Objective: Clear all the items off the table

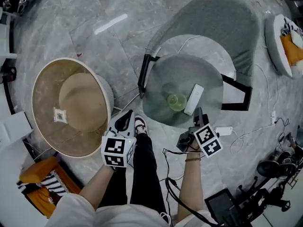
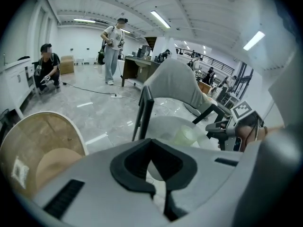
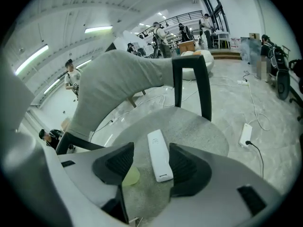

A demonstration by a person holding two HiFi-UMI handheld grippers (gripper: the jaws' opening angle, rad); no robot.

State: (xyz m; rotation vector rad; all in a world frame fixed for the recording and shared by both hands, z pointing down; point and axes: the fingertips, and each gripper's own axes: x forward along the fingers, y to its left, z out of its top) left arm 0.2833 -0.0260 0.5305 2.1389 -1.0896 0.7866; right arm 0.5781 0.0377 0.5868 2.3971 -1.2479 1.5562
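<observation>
A round glass table [image 1: 161, 79] carries a pale green cup [image 1: 176, 101] and a white remote [image 1: 194, 99] side by side near its front edge. My right gripper [image 1: 198, 113] hovers just short of the remote's near end. In the right gripper view the remote [image 3: 158, 155] lies between the wide-apart jaws, untouched, with the cup [image 3: 131, 176] by the left jaw. My left gripper [image 1: 124, 121] hangs off the table's front left, above the floor, jaws together and empty. From it the cup [image 2: 185, 135] shows beyond the jaws.
A large round woven basket [image 1: 71, 105] stands on the floor to the left. A grey chair [image 1: 213, 22] is pushed against the table's far side. A white power strip [image 1: 223, 131] and cables lie on the floor at the right. The person's legs are below the table.
</observation>
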